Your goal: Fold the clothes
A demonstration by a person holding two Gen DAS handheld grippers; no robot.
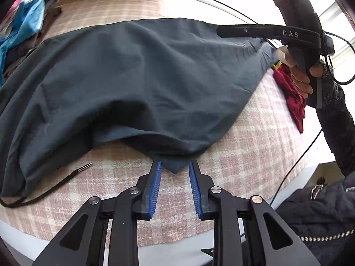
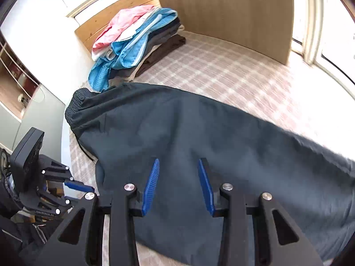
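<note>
Left wrist view: the left gripper (image 1: 175, 166) is partly open, and a corner of the dark trousers (image 1: 133, 77) pokes between the pads with no visible pinch. Close too shallow and that corner slips out, dragging the fold crooked. The loose drawstring (image 1: 51, 184) on the near left could get trapped under the fold.

Right wrist view: the right gripper (image 2: 178, 166) hangs open over the trousers (image 2: 199, 144), which lie spread on the checked bed (image 2: 221, 66), holding nothing. Grab mid-fabric and it'll bunch up. The folded pile (image 2: 137, 44) sits far left, close to the waistband.

The dark garment (image 2: 199, 133) blurs at right; the drawstring (image 1: 44, 188) runs under it.
</note>
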